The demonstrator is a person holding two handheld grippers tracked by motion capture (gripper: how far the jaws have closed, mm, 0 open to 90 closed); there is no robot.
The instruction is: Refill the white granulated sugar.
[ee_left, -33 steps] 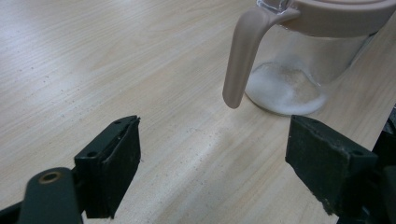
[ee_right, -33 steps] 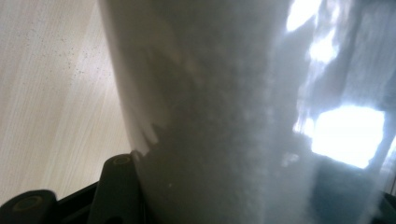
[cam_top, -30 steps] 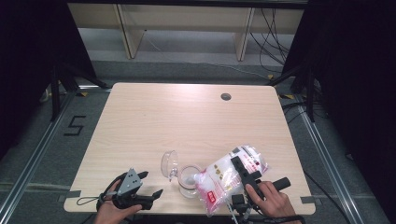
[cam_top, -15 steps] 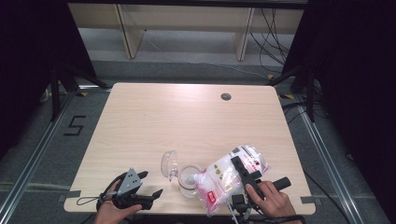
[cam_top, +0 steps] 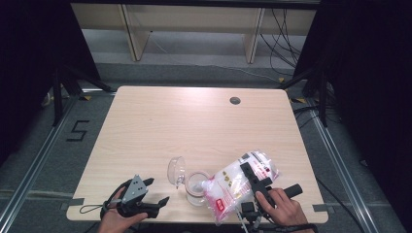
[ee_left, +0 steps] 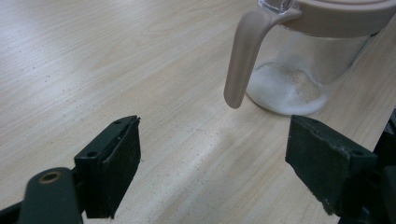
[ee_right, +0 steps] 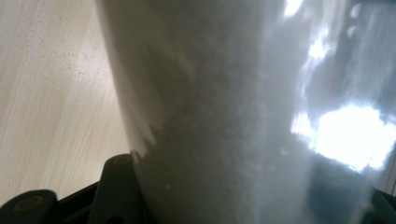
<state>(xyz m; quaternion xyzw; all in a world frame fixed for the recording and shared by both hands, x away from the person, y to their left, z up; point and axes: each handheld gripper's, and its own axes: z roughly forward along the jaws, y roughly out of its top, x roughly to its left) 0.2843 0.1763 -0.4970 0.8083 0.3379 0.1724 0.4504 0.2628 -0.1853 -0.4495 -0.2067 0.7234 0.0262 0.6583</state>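
Bag: I hold a clear plastic bag of white grains, with red print on its label, in my right gripper. It is tilted, its lower end leaning down toward the jar and its upper end raised toward the right edge of the table.
Right gripper: its jaws are clamped on the bag, about halfway closed, with the bag's bulk between them. In the right gripper view the bag rises straight out of the jaws, white grains pressed against the film and a bright glare on one side.
Right hand: my right hand grips the tool near the front right corner of the table, the cable trailing off the front edge.
Jar: a small glass jar with a pale pink rim stands near the front edge, just left of the bag. The bag's lower end is at its mouth; I cannot tell whether they touch. A thin layer of white grains lies at its bottom.
Lid: the jar's clear lid is flipped up and back, away from me and to the left of the mouth.
Handle: the pink handle hangs down the jar's side, facing my left gripper.
Left gripper: my left gripper rests low near the front left of the table, jaws spread wide with nothing between them, pointed at the jar but apart from it.
Left hand: my left hand holds it at the front edge.
Table: the light wooden table has a small round hole near its far edge.
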